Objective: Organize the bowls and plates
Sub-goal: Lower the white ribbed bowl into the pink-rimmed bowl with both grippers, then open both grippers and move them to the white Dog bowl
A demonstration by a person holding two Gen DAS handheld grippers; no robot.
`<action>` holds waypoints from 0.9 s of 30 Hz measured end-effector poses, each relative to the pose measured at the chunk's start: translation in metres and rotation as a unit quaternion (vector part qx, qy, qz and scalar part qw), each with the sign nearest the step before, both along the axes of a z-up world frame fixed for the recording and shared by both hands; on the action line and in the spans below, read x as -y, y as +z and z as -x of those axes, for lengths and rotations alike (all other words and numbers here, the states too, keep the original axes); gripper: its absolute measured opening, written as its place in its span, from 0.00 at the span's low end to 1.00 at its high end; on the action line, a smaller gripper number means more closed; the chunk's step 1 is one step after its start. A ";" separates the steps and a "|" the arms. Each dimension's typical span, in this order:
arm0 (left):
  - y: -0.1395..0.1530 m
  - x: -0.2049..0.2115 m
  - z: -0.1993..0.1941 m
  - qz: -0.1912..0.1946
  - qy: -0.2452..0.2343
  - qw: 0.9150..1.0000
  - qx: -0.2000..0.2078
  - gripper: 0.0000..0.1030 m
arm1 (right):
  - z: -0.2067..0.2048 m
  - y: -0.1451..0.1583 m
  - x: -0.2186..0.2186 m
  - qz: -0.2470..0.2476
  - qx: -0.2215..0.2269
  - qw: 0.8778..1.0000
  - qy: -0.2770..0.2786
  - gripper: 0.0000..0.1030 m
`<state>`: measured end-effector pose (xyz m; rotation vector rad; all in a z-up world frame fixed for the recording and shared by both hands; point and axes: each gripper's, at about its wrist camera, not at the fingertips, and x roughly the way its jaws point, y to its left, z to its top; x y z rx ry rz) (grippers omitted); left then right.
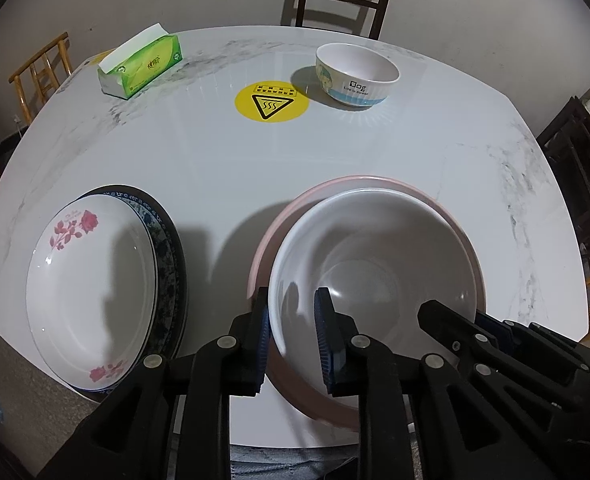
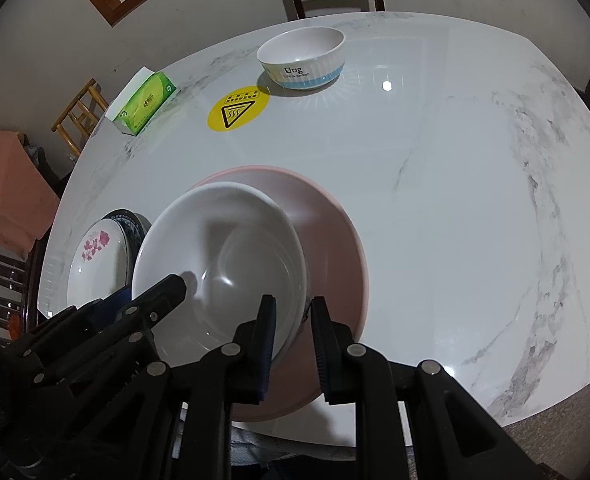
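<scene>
**White bowl held over pink bowl, both grippers on its rim**

The left gripper (image 1: pixel 291 336) straddles the near-left rim of the white bowl (image 1: pixel 375 264), one pad outside the wall and one inside. Its jaws stand narrow; whether the pads press the wall or have come just clear of it cannot be told here. The right gripper (image 2: pixel 293 340) straddles the opposite, near-right rim in the same way, jaws equally narrow, and its contact cannot be told either. A two-sided hold fits a wide, smooth bowl that one pinch would let tip.

The white bowl sits inside the larger pink bowl (image 2: pixel 327 240), offset toward the pink bowl's left side, not centred. Both are empty. Judgement: the nesting step looks to be at or near release, with the white bowl apparently resting in the pink one.

To the left, a rose-patterned plate (image 1: pixel 91 284) lies on a dark blue-patterned plate (image 1: pixel 171 256), already stacked, near the table (image 1: pixel 335 148) edge.

A small printed bowl (image 1: pixel 357 74) stands alone and empty at the far side, just beside a yellow warning sticker (image 1: pixel 272 102). It probably remains to be nested. A green tissue box (image 1: pixel 143 66) lies far left.
</scene>
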<state>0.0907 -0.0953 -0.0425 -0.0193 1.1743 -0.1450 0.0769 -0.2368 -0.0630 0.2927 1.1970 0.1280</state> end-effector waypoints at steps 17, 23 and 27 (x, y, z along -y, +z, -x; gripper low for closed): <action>0.012 0.005 0.003 -0.005 -0.011 0.999 0.030 0.28 | 0.005 0.014 0.009 0.004 0.027 1.000 -0.006 0.25; 0.018 0.004 0.007 -0.008 -0.016 0.999 0.042 0.29 | 0.007 0.027 0.016 0.011 0.049 0.999 -0.006 0.25; 0.025 0.005 0.008 -0.014 -0.019 0.998 0.057 0.32 | 0.005 0.037 0.020 0.018 0.065 0.998 0.002 0.25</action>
